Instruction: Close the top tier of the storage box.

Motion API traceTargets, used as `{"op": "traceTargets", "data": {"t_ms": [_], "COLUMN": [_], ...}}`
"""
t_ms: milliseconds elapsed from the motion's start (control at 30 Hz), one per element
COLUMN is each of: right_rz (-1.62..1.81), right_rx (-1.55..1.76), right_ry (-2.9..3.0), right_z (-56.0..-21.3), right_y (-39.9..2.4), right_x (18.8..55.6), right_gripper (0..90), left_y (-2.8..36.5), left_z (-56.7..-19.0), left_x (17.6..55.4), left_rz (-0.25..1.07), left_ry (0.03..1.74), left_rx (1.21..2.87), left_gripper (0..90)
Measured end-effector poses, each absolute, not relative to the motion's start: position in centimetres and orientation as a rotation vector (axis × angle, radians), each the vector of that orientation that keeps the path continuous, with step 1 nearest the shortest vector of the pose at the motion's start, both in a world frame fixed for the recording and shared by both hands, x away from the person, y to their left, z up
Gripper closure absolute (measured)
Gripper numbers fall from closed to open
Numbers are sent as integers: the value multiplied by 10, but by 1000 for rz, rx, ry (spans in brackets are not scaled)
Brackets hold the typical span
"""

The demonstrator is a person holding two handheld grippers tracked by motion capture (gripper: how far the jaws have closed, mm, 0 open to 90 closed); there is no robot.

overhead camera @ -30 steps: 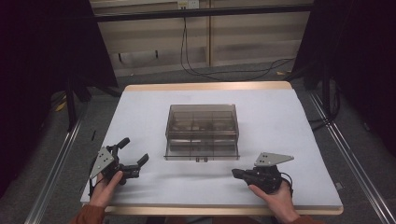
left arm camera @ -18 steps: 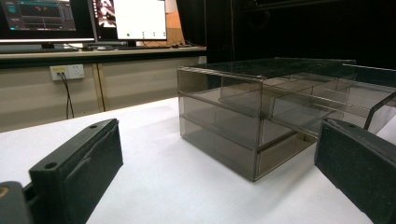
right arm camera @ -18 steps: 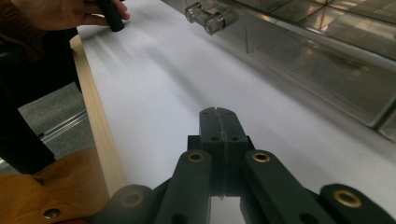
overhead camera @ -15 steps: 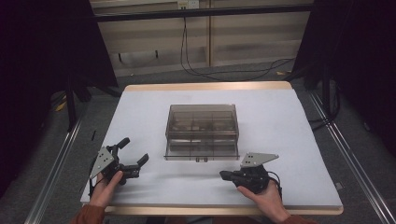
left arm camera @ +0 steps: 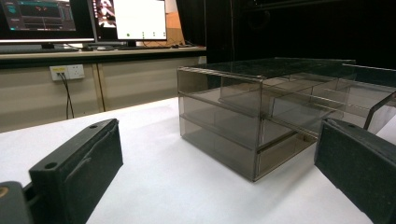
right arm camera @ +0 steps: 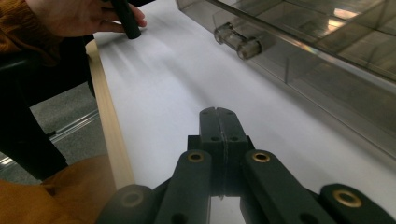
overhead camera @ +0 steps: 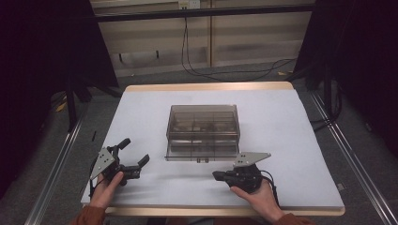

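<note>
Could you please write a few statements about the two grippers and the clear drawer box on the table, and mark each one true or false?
1. The left gripper has its jaws spread apart with nothing between them. True.
2. The right gripper is clamped on the drawer handle. False: its jaws are shut on nothing, short of the handle.
3. The drawer box is smoky and see-through, with dividers visible inside. True.
4. The box sits at the far right corner of the white table. False: it sits near the middle.
5. The box's bottom drawer sticks out a little towards the person. True.
</note>
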State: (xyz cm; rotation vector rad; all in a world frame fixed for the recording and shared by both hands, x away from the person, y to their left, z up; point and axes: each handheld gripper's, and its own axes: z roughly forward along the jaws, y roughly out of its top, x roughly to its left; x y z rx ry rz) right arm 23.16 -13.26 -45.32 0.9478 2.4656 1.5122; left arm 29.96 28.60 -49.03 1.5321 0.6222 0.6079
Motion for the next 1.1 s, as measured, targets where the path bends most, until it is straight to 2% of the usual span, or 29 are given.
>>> {"op": "traceTargets", "data": {"t_ms": [1100], "right_rz": [1502], "right_rx": [870], "right_ry": [2496], "right_z": [-446], "right_y": [-104], "right_x": [252], "right_gripper": [900], "left_y": [287], "left_z": [-490], "left_x": [300], "left_rz": [611], "left_ry": [620], "left_rx": [1535], "left_gripper": [9]}}
